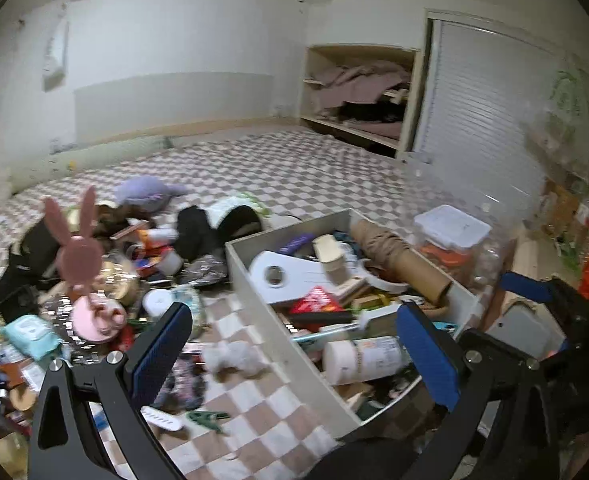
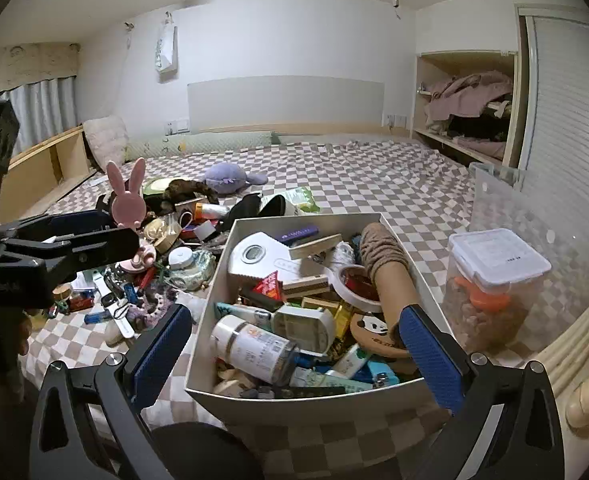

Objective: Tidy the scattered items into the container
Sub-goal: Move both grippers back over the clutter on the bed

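**Both tongs open and empty over a cluttered bed**

Right gripper (image 2: 296, 354): blue pads spread wide, nothing between them. It hangs over the near end of the white box (image 2: 294, 400), so the box's contents show between its fingers. Nearest in the box: a white bottle (image 2: 252, 348) lying on its side, a round panda-print disc (image 2: 374, 330) beside the right pad. Further in: a white device with a round display (image 2: 260, 258), a tape roll (image 2: 352, 284), a brown knitted sock (image 2: 386, 252) along the box's right wall.

Left gripper (image 1: 294, 354): jaws likewise wide apart, holding nothing. The box's left wall (image 1: 278, 336) runs between its pads; the loose items lie to its left on the checked bedsheet (image 1: 278, 412).

Scattered pile, left of the box, near to far: a white fluffy scrap (image 1: 234, 356), a green clip (image 1: 206, 418), a teal wipes packet (image 1: 30, 332), a pink rabbit-eared stand (image 1: 80, 256), a black garment (image 1: 198, 232), a purple plush (image 2: 230, 176) toward the bed's far side.

Right of the box, just beside it: a clear lidded canister (image 2: 494, 280).
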Tool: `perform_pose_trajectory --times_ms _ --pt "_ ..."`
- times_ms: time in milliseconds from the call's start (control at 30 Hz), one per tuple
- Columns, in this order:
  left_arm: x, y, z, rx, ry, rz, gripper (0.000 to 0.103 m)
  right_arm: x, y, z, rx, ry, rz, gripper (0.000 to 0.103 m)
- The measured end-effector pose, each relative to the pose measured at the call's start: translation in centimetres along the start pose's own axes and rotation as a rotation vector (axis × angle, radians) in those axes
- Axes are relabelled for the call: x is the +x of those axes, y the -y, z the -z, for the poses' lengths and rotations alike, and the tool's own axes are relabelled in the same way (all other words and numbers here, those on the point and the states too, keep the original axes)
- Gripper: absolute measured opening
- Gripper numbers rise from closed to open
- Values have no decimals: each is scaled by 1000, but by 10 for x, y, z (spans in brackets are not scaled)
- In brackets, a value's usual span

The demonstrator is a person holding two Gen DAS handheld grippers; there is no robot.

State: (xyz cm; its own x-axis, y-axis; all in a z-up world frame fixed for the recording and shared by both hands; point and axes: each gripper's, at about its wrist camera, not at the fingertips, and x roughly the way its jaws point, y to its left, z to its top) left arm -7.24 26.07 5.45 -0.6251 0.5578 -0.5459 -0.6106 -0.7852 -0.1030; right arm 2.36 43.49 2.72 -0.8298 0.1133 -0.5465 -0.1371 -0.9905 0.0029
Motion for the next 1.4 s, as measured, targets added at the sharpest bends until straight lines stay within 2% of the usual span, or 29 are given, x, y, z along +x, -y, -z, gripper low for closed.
perform_pose_trajectory --times_ms 433,800,1167,1400 --pt "-49 -37 21 -22 72 -74 103 -15 -37 -1 13 60 -12 103" --pt "-88 -61 43 -31 130 -184 103 -25 -71 4 2 86 -20 103" --pt "-106 -72 63 -36 140 -234 103 -30 -98 10 -8 83 -70 103" --pt "-106 -78 82 -44 116 -275 103 -28 -106 16 -12 66 -89 103"
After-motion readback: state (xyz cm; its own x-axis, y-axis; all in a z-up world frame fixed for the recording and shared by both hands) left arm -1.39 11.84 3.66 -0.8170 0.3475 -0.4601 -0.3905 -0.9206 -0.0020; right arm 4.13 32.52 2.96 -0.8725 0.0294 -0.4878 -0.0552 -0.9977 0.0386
